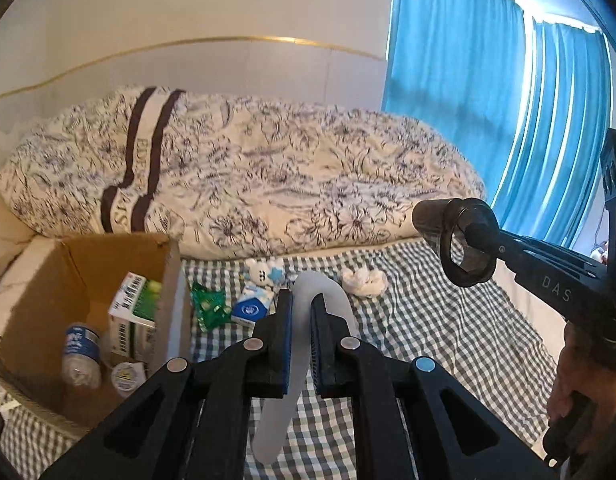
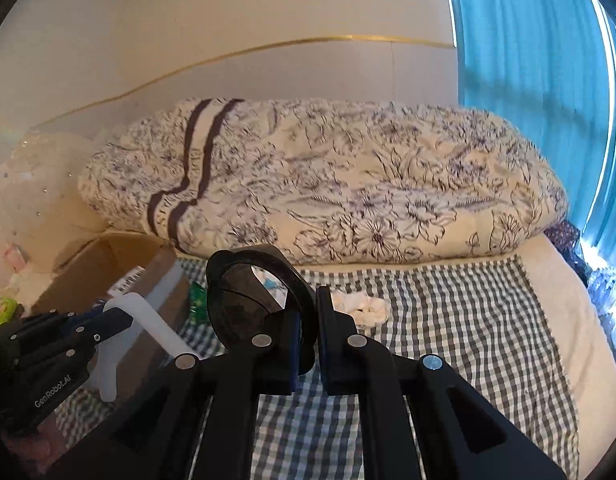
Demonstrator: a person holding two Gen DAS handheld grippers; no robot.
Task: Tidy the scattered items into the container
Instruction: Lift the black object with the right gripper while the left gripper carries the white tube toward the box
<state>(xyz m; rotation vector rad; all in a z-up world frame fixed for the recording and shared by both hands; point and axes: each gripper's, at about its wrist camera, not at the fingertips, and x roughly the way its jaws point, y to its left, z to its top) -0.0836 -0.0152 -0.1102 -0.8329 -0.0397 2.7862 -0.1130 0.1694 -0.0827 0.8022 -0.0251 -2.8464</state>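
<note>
A: Why were both items held clear of the checked cloth [image 1: 447, 320]?

B: Transfer to the cardboard box [image 1: 48, 280], at the left and already part-filled, was judged the purpose.

A: Gripper states?

B: The left gripper [image 1: 302, 308] was clamped shut on the white curved piece [image 1: 323, 284]. The right gripper [image 2: 308, 308] was shut on the dark funnel's [image 2: 244, 300] rim.

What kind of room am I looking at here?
Most likely a bedroom. A rolled cream floral duvet lies along a bed covered by a grey-and-white checked sheet, with bright blue curtains over a window beside it. An open brown cardboard box of small items sits on the bed.
</note>
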